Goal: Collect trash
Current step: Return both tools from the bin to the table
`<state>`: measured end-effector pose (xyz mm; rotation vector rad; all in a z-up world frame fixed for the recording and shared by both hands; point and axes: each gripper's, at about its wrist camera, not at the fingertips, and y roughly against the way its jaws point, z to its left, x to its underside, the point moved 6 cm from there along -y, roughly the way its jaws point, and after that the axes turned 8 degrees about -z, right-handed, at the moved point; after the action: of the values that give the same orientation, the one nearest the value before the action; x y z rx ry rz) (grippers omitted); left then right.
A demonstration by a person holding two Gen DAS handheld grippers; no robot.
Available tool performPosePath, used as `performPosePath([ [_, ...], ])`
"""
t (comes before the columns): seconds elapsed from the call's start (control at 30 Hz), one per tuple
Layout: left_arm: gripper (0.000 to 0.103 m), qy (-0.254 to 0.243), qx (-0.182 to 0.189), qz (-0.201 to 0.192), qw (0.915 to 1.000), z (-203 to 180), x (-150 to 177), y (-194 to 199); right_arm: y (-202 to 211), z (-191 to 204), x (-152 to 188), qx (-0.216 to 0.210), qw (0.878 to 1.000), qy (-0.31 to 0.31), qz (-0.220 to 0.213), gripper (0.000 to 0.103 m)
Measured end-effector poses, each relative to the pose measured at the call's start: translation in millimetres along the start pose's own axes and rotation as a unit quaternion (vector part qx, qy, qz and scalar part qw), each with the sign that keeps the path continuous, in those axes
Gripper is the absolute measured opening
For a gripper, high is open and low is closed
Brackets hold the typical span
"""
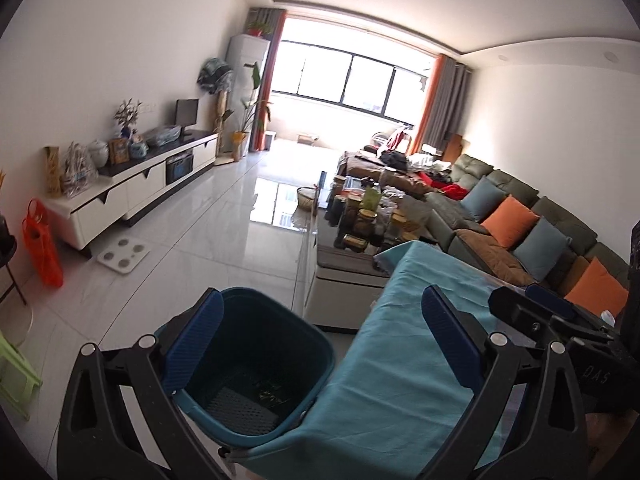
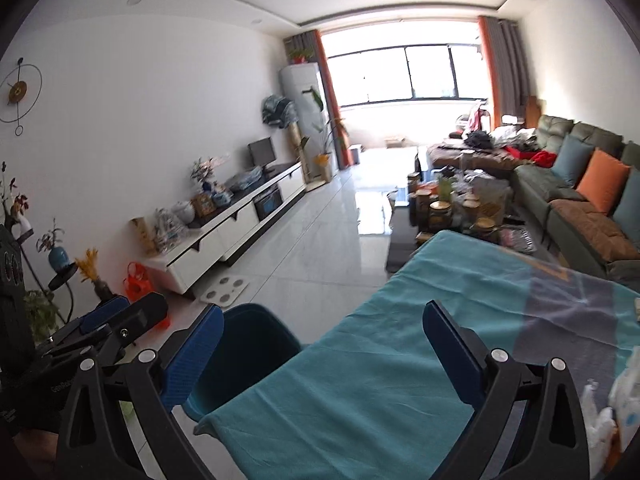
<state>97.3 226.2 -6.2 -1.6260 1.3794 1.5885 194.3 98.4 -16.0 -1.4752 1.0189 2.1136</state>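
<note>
A dark teal trash bin point(image 1: 256, 364) stands on the floor beside a table with a teal cloth point(image 1: 400, 360); a small dark scrap lies on its perforated bottom. My left gripper point(image 1: 324, 340) is open and empty, held over the bin's rim and the table's corner. My right gripper point(image 2: 324, 344) is open and empty above the teal cloth point(image 2: 380, 380), with the bin point(image 2: 248, 344) at its left. White crumpled trash point(image 2: 616, 400) lies on the table at the far right. Each gripper shows in the other's view: the right one point(image 1: 548, 312), the left one point(image 2: 116, 320).
A low coffee table point(image 1: 368, 216) crowded with jars stands beyond the clothed table. A long sofa point(image 1: 520, 216) with cushions runs along the right. A white TV cabinet point(image 1: 132, 188), a floor scale point(image 1: 124, 256) and an orange bag point(image 1: 42, 244) are at the left.
</note>
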Motion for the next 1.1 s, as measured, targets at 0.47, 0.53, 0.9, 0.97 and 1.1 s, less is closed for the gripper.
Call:
performPosePath([
  [0.47,0.098,-0.04,0.086,-0.014,0.9954,-97.0,13.2,16.3,103.6,-86.4,7.0,0.124,0.99,-0.028,-0.065,0.096],
  [0.53,0.098,-0.051,0.104,-0.01,0.9932,-115.4,20.4,18.1,116.3,-95.8,11.2,0.141,0.987,-0.028,-0.071,0.096],
  [0.9,0.098,-0.097,0.2,0.018,0.9748,-204.6,58.6,30.5,198.2,-159.1,51.5,0.251,0.963,-0.06,-0.077,0.096],
  [0.97,0.098,-0.101,0.214,0.025,0.9712,-216.9,65.8,31.9,211.8,-168.6,59.3,0.272,0.957,-0.065,-0.073,0.096],
  [1.1,0.098,-0.108,0.239,0.035,0.9642,-236.3,78.2,34.8,240.1,-184.6,71.0,0.307,0.946,-0.078,-0.073,0.096],
])
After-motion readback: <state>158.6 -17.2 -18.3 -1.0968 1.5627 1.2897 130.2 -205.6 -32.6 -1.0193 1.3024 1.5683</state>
